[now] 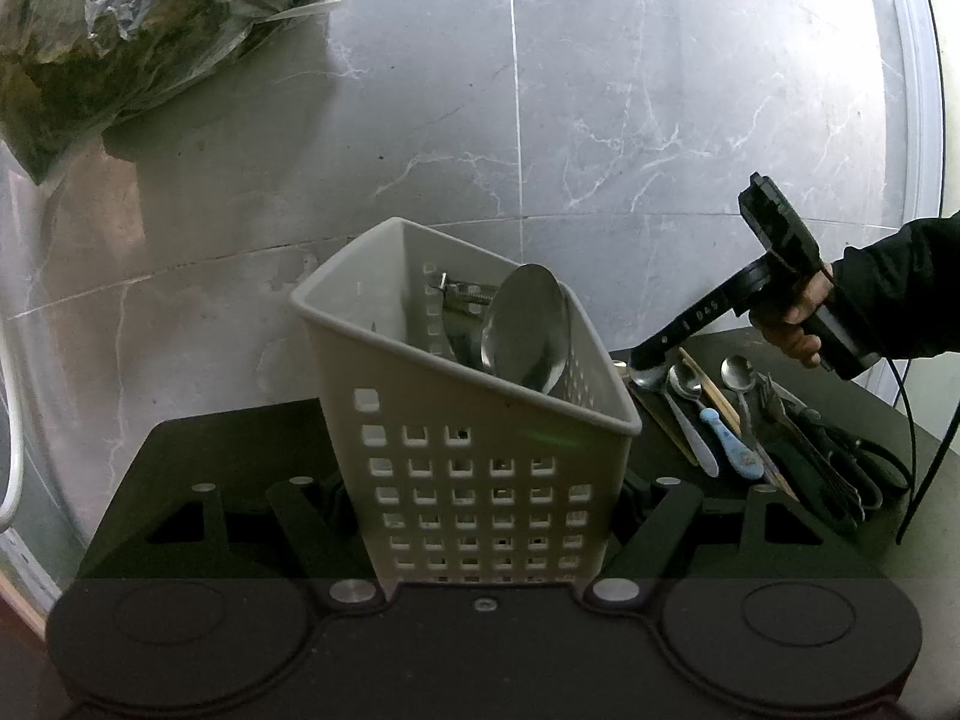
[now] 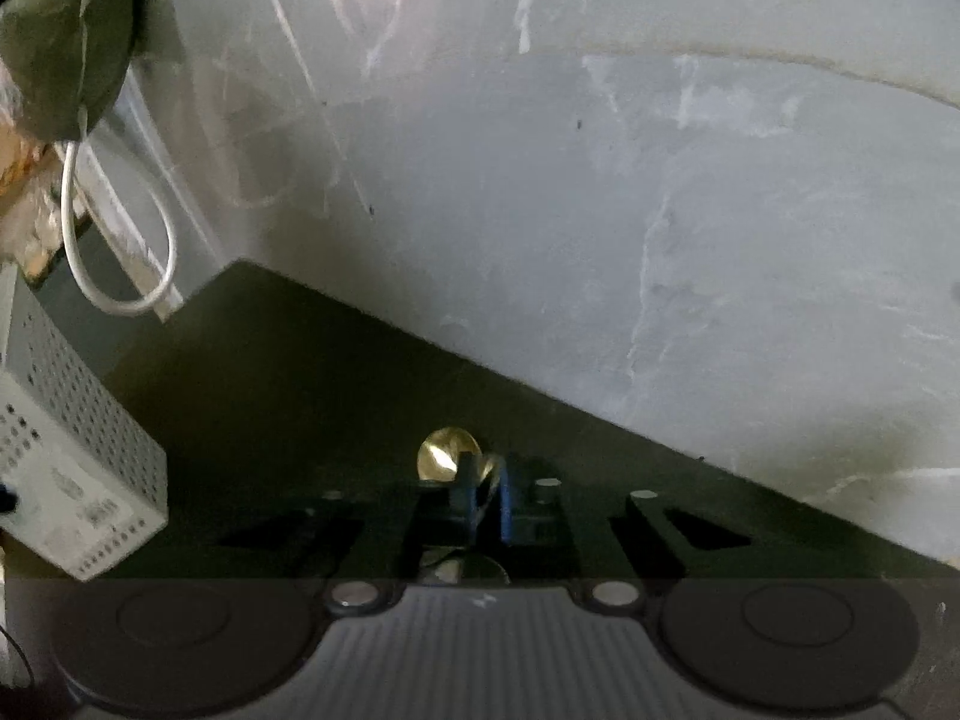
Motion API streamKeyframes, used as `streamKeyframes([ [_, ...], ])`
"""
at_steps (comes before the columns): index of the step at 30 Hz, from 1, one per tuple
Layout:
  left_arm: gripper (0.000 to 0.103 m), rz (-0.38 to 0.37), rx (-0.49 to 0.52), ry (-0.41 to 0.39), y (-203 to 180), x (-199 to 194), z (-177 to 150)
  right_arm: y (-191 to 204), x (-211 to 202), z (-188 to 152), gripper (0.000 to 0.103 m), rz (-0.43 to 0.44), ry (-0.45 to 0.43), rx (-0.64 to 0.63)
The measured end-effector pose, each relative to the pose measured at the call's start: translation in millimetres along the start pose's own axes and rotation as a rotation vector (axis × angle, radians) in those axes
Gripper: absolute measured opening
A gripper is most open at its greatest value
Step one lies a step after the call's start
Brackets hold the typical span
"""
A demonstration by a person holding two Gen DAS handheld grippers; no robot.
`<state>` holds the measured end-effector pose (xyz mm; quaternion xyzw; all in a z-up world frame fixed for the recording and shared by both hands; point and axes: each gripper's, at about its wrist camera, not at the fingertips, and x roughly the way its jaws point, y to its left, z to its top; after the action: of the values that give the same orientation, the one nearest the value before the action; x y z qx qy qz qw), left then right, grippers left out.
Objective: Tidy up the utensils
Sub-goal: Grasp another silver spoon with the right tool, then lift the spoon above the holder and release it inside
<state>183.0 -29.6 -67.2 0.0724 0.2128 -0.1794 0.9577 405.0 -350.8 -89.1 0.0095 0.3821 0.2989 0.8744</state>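
In the left wrist view my left gripper (image 1: 480, 498) is shut on a white perforated utensil basket (image 1: 480, 468), which stands on the black table. A large steel spoon (image 1: 525, 330) and other metal pieces stand inside it. To the right lie several utensils (image 1: 738, 420): spoons, chopsticks, a blue-handled piece, forks and scissors. My right gripper (image 1: 645, 369) reaches down at the pile's far end. In the right wrist view my right gripper (image 2: 483, 501) is shut on a spoon with a gold-looking bowl (image 2: 447, 455) just above the black table.
A plastic bag of dried leaves (image 1: 120, 36) lies at the upper left on the grey marble floor (image 1: 660, 90). In the right wrist view a white perforated box (image 2: 72, 480) and a white cable loop (image 2: 120, 252) sit at the left.
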Motion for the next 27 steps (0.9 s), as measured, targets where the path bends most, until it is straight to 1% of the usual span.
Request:
streamKeyframes([
  [2, 0.077, -0.005, 0.000, 0.001, 1.0, 0.6, -0.5, 4.4, -6.0, -0.2, 0.004, -0.013, -0.022, 0.007],
  [5, 0.077, -0.013, -0.003, 0.000, 2.9, 1.4, -0.4, 22.7, -22.6, -0.5, 0.003, -0.041, -0.092, 0.000],
  [8, 0.077, -0.029, -0.008, -0.004, 6.0, 2.2, -1.6, 53.4, -44.3, -0.9, 0.002, -0.092, -0.177, -0.031],
  [12, 0.077, -0.068, -0.015, -0.010, 13.6, 3.7, -3.4, 100.4, -75.6, -1.5, 0.002, -0.174, -0.291, -0.070],
  [14, 0.077, -0.092, -0.007, -0.014, 17.3, 4.5, -4.1, 122.9, -93.6, 0.0, 0.002, -0.211, -0.349, -0.068],
  [20, 0.077, -0.145, 0.016, -0.029, 25.3, 7.8, -5.6, 192.0, -151.2, 16.5, 0.002, -0.328, -0.531, -0.114],
  [24, 0.077, -0.173, 0.022, -0.042, 29.0, 10.2, -6.8, 236.4, -184.5, 32.1, 0.002, -0.352, -0.648, -0.169],
  [27, 0.077, -0.188, 0.024, -0.052, 32.8, 9.1, -10.0, 267.1, -193.3, 42.9, 0.002, -0.347, -0.717, -0.194],
])
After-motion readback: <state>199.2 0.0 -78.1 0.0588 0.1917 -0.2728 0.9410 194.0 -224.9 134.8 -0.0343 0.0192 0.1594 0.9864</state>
